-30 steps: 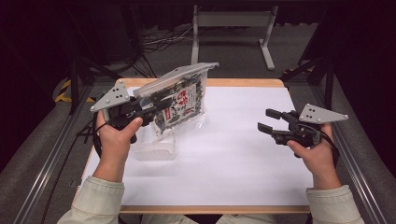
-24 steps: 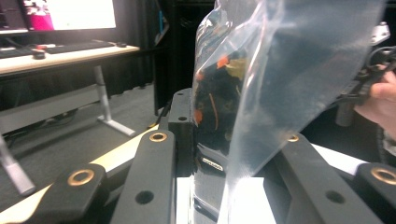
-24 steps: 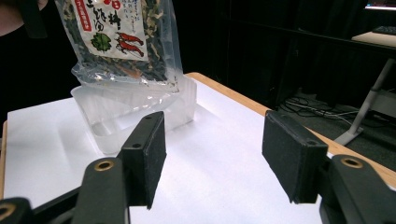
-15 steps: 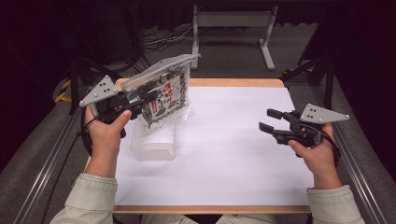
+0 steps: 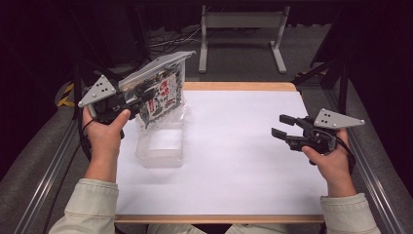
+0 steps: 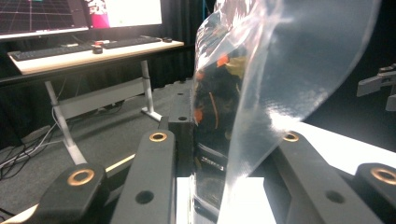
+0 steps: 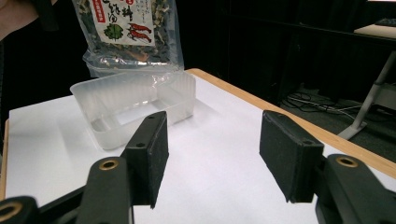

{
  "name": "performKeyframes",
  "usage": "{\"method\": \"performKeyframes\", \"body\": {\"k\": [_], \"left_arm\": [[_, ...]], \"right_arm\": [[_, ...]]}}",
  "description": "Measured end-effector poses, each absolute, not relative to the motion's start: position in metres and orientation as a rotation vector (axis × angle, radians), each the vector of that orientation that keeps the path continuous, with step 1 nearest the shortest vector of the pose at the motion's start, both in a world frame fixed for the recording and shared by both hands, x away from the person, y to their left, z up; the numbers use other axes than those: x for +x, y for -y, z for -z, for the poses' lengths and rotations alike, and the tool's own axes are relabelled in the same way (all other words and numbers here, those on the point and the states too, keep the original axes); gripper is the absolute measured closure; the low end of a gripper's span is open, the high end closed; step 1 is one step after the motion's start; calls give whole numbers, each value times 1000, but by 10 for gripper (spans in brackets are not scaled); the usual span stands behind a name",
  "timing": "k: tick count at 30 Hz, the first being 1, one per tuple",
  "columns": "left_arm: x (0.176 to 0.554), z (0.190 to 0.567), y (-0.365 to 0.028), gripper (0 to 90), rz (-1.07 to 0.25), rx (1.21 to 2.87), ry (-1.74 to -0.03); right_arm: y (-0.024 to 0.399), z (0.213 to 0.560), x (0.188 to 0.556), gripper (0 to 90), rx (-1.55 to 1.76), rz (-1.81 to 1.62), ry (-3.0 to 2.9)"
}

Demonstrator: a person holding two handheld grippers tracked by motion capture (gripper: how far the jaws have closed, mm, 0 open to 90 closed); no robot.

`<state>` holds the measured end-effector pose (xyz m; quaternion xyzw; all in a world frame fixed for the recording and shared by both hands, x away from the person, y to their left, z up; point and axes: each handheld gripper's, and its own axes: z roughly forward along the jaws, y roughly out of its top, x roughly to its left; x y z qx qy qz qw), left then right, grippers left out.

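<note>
Clear tub (image 5: 161,146) empty; bag (image 5: 163,95) hangs above.

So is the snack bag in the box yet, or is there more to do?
Not yet. Done: the left gripper has picked up the snack bag and is shut on it. In hand: the bag hangs above the clear plastic box, its bottom edge near the far rim. Left: lowering it inside and letting go. The right gripper waits open, apart, over the white table.
</note>
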<state>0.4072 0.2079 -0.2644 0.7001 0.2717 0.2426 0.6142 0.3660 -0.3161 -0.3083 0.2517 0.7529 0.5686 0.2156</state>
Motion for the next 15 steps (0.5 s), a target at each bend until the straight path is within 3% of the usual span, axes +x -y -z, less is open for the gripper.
{"method": "performKeyframes", "body": {"k": [15], "left_arm": [[416, 289, -221, 720, -530, 1559, -685]], "right_arm": [[316, 311, 368, 424, 712, -1589, -2093]]}}
